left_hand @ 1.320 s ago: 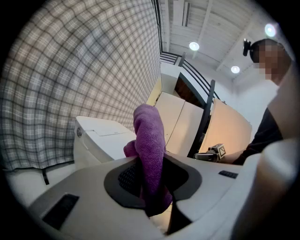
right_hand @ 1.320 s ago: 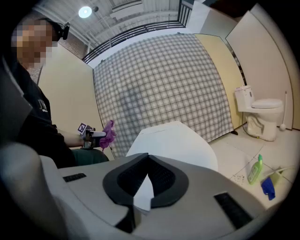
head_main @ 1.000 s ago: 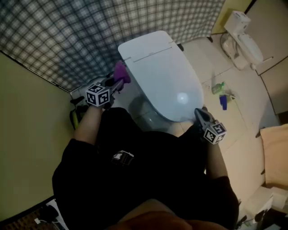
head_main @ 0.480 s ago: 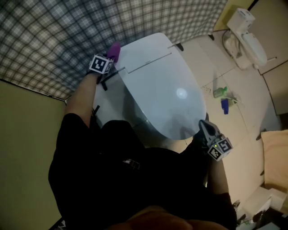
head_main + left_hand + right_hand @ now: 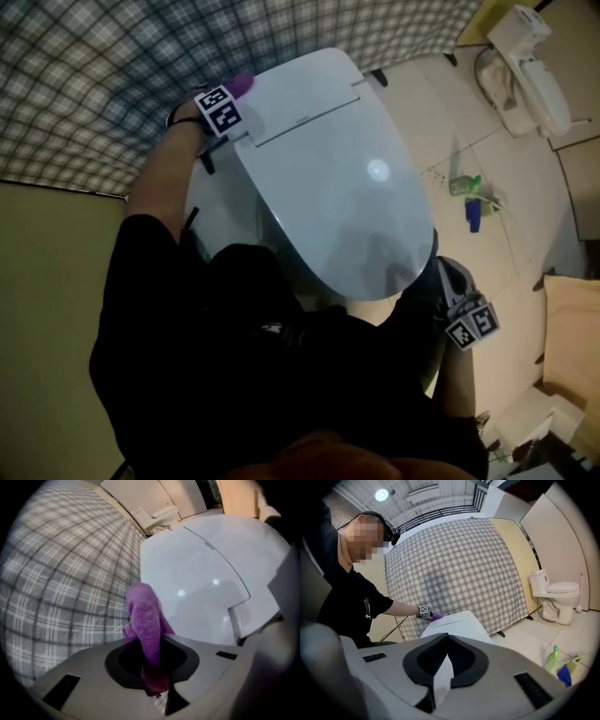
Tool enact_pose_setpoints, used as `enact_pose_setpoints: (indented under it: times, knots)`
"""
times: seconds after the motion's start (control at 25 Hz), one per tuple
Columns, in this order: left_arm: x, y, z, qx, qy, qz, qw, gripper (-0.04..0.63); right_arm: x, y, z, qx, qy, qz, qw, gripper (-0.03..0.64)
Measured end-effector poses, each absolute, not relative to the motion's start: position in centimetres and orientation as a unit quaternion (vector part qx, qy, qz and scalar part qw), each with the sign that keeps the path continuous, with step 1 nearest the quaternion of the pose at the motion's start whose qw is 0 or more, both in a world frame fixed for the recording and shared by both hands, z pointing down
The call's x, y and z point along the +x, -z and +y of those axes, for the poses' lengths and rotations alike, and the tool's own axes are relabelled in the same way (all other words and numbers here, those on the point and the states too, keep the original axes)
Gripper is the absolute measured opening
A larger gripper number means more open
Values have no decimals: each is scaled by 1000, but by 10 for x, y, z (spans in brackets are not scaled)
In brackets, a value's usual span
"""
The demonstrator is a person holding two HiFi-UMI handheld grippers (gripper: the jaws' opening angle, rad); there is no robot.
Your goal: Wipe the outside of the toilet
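The white toilet [image 5: 328, 178] stands mid-frame in the head view with its lid down. My left gripper [image 5: 234, 94] is at the lid's back left corner, shut on a purple cloth [image 5: 243, 84]. In the left gripper view the purple cloth [image 5: 145, 616] sticks out between the jaws and rests against the toilet lid [image 5: 211, 573]. My right gripper [image 5: 445, 272] hovers by the lid's front right edge. In the right gripper view its jaws meet at the tips [image 5: 448, 637] with nothing held, and the toilet [image 5: 454, 623] lies beyond them.
A plaid curtain [image 5: 122, 56] hangs behind the toilet, with a yellow wall [image 5: 47, 281] at left. A second toilet [image 5: 527, 70] stands at the far right. A green bottle [image 5: 459, 185] and a blue bottle [image 5: 471, 214] lie on the tiled floor.
My left gripper has carried the purple cloth from beside the toilet's left flank up to the lid's back left corner. The right gripper has stayed near the lid's front right edge.
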State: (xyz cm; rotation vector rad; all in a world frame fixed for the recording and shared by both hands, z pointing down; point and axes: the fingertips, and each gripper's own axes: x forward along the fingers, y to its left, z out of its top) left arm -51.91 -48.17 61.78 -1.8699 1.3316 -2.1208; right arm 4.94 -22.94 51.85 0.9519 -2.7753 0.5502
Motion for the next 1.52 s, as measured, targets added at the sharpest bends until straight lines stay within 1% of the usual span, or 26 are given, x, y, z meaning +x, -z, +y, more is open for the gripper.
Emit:
enact_pose_setpoints:
  times: [0.12,0.32,0.44,0.52,0.68,0.84,0.92,0.96,1.0,1.08,1.12,1.2,1.36,1.52]
  knots:
    - [-506,-623,-453,-590,718,369,15,44,50,-514,-228,316,-182,-929,64,-11]
    - [-457,-636,-381,-598,745,296,-6,44,52,-499,-208,314,-173,-933,40,-11]
    - [-427,-640,-349,-578,767,278,22,43,54,-483,-191,312,-158,-936,24,-11]
    - [-405,-642,-332,-574,769,278,26,43,56,-472,-180,311,-142,-939,15,-11]
    - [-359,-650,-273,-592,762,262,5,44,58,-454,-150,299,-118,-947,-2,-11]
    - [-291,-661,-200,-615,756,224,-1,49,68,-446,-120,288,-103,-952,-21,-11]
    - [-247,-683,-144,-641,747,171,-41,58,75,-442,-109,285,-97,-953,-32,-11]
    - [-224,-702,-109,-654,742,130,-67,60,78,-440,-103,284,-96,-954,-36,-11]
    - [-204,-725,-74,-661,741,89,-78,60,81,-439,-98,283,-95,-954,-38,-11]
    - [-169,-772,-26,-670,739,35,-66,60,85,-434,-88,280,-94,-954,-43,-11]
    - [-154,-779,-18,-677,732,33,-62,60,88,-432,-86,279,-93,-955,-45,-11]
    - [-137,-751,-28,-693,716,70,-59,60,96,-425,-85,281,-88,-954,-51,-11]
    - [-132,-677,-62,-734,660,148,-61,60,113,-425,-76,289,-84,-952,-65,-11]
    - [-127,-648,-86,-757,619,204,-39,60,114,-428,-77,291,-89,-950,-69,-11]
